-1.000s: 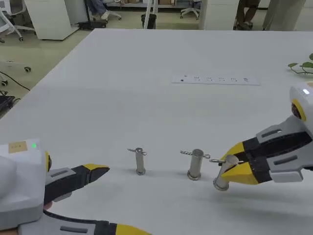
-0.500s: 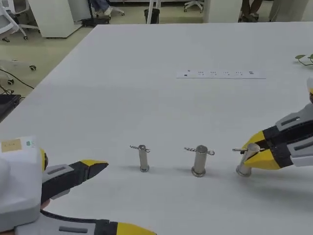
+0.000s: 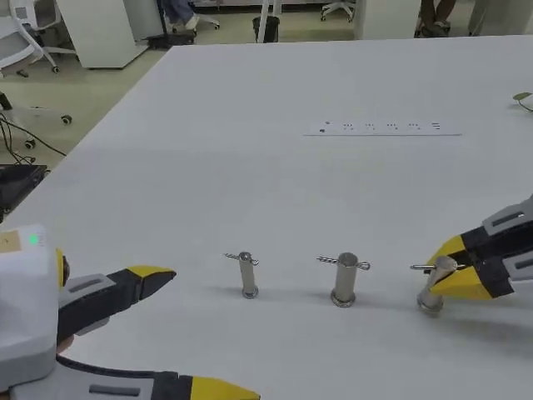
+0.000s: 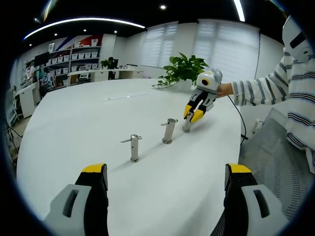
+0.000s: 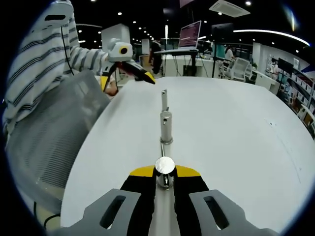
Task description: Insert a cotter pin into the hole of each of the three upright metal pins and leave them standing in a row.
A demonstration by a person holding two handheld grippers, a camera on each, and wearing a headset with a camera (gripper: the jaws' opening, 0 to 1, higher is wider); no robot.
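while in right tongs (image 3: 443, 268), rightmost metal pin (image 3: 430, 297)

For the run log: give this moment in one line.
right gripper: shut on right pin, cotter in | left gripper: open, clear of pins | left pin, middle pin: upright, cottered

A broad white table (image 3: 250, 125) carries a power strip (image 3: 381, 127) at one o'clock. Office chairs (image 3: 18, 37) stand on the pale floor (image 3: 83, 87) at ten o'clock. Blinds (image 4: 226, 44) cover the windows behind a potted plant (image 4: 181, 69); strip lights (image 4: 83, 21) glow overhead.
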